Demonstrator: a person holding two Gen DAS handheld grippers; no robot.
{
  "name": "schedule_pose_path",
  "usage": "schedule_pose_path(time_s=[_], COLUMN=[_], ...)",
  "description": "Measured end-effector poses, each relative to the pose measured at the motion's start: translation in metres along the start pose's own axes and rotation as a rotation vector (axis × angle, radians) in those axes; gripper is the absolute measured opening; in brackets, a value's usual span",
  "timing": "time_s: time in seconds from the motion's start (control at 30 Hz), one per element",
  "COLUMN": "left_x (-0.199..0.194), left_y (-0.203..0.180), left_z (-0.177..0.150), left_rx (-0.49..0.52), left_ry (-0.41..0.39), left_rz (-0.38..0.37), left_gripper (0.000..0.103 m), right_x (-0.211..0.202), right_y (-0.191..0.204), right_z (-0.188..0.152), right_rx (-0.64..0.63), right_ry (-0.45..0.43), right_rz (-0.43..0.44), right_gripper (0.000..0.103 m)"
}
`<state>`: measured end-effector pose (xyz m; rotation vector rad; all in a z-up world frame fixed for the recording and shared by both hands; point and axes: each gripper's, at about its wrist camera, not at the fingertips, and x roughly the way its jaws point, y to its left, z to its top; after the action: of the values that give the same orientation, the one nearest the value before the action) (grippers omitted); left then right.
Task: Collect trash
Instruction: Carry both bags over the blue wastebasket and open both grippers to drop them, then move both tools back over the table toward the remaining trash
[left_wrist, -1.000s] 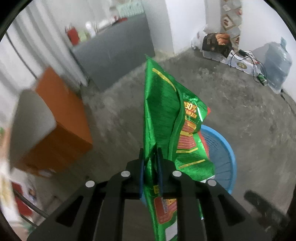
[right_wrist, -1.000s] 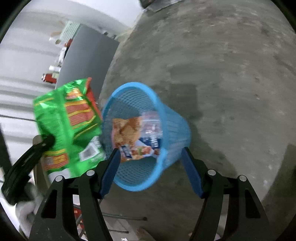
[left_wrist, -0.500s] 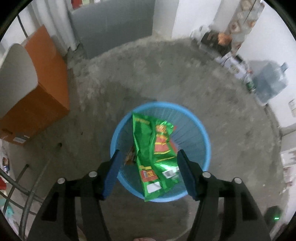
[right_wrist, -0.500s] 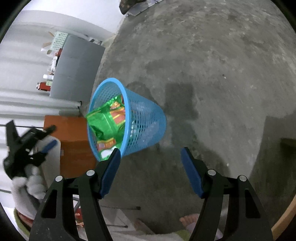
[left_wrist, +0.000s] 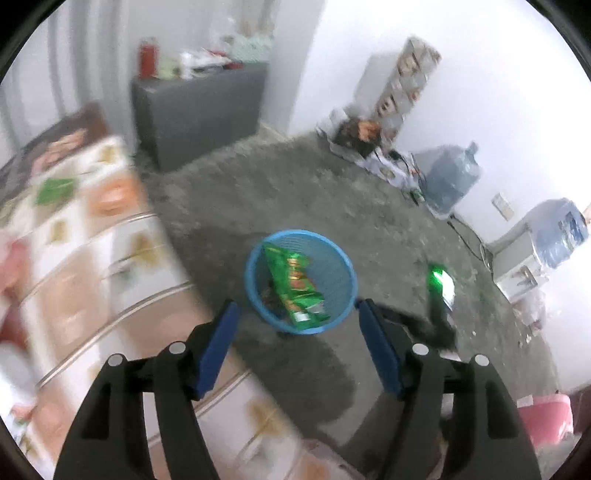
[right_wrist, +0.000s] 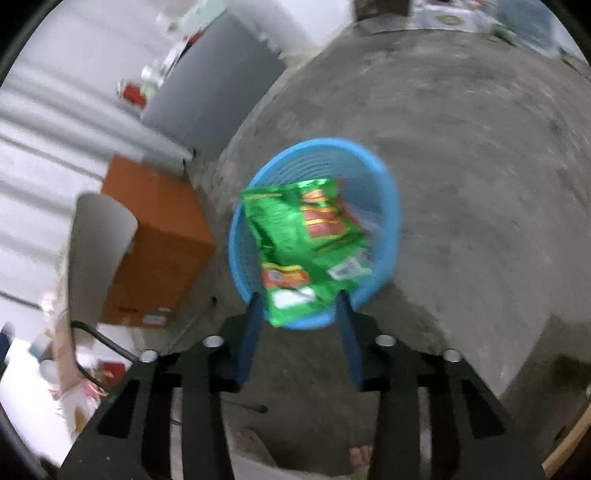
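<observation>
I see the green snack bag (left_wrist: 295, 288) lying inside the blue basket (left_wrist: 345, 266) on the floor; my left tool (left_wrist: 297, 332) and right tool (right_wrist: 300, 314) are both spread, holding nothing

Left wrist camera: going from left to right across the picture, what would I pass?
Patterned tablecloth → blue basket holding the green snack bag → green-lit device on the floor → big water jug by the wall.
</observation>
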<state>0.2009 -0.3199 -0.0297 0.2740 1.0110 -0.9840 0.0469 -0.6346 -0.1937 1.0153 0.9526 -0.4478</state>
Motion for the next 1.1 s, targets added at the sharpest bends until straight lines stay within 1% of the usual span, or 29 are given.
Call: schedule_pose_path(time_s=[0.03,0.07,0.1,0.2,0.23,0.27,0.3,0.33,0.4,0.47,0.53,0.6,0.63,0.67,0.7,0.77,0.8,0.83,0.9,0.93,1.0,1.03,1.1], left_x=[-0.01,-0.028,-0.04,-0.077,-0.084,-0.096,-0.103,-0.109,-0.123,-0.133,-0.139,-0.141,-0.142,-0.142,-0.143,-0.141,-0.141,-0.141,-0.141,-0.141,-0.144,-0.146,-0.149], left_y=[0.009,0.026,0.038,0.084,0.094,0.111,0.121,0.13,0.149,0.163,0.169,0.177,0.18,0.18,0.182,0.183,0.181,0.179,0.176,0.173,0.166,0.162,0.156], left_z=[-0.007,-0.019,-0.028,-0.065,-0.073,-0.087,-0.096,-0.104,-0.12,-0.133,-0.14,-0.144,-0.145,-0.146,-0.146,-0.144,-0.144,-0.144,-0.144,-0.143,-0.142,-0.142,-0.141], left_rx=[-0.015,-0.047,-0.07,-0.173,-0.198,-0.245,-0.276,-0.302,-0.363,-0.412,-0.436,-0.45,-0.451,-0.45,-0.448,-0.446,-0.446,-0.448,-0.444,-0.438,-0.41,-0.394,-0.376], left_ry=[-0.012,-0.033,-0.047,-0.084,-0.091,-0.1,-0.104,-0.109,-0.122,-0.134,-0.139,-0.139,-0.138,-0.137,-0.139,-0.15,-0.154,-0.16,-0.169,-0.172,-0.192,-0.202,-0.215], left_rz=[0.009,0.025,0.035,0.089,0.104,0.126,0.139,0.151,0.177,0.209,0.225,0.235,0.235,0.237,0.236,0.228,0.219,0.207,0.186,0.18,0.171,0.164,0.163], left_gripper=[0.067,0.067,0.067,0.067,0.067,0.067,0.067,0.067,0.067,0.067,0.067,0.067,0.067,0.067,0.067,0.067,0.067,0.067,0.067,0.067,0.067,0.067,0.067], right_x=[0.02,0.041,0.06,0.123,0.151,0.169,0.189,0.215,0.247,0.269,0.286,0.295,0.298,0.296,0.291,0.278,0.27,0.259,0.23,0.214,0.183,0.163,0.128], right_y=[0.012,0.021,0.026,0.034,0.035,0.033,0.03,0.024,0.017,0.008,-0.002,-0.01,-0.015,-0.017,-0.016,-0.013,-0.012,-0.01,-0.002,0.001,0.004,0.005,0.006], right_z=[0.01,0.019,0.026,0.046,0.053,0.055,0.057,0.057,0.056,0.058,0.059,0.06,0.06,0.06,0.061,0.06,0.06,0.059,0.053,0.048,0.038,0.032,0.019], right_rx=[-0.021,-0.033,-0.039,-0.065,-0.082,-0.086,-0.076,-0.046,-0.017,0.003,0.041,0.076,0.105,0.104,0.091,0.073,0.066,0.053,-0.003,-0.019,-0.026,-0.019,-0.021], right_ry=[0.031,0.063,0.093,0.157,0.189,0.221,0.266,0.329,0.395,0.425,0.458,0.487,0.506,0.507,0.493,0.454,0.432,0.403,0.333,0.297,0.232,0.193,0.137], right_rz=[-0.013,-0.037,-0.066,-0.206,-0.272,-0.294,-0.301,-0.305,-0.313,-0.349,-0.351,-0.349,-0.341,-0.349,-0.366,-0.375,-0.379,-0.381,-0.382,-0.376,-0.339,-0.309,-0.251], right_gripper=[0.023,0.022,0.017,0.013,0.013,0.013,0.013,0.013,0.013,0.014,0.013,0.013,0.013,0.013,0.014,0.022,0.031,0.035,0.037,0.042,0.043,0.046,0.046])
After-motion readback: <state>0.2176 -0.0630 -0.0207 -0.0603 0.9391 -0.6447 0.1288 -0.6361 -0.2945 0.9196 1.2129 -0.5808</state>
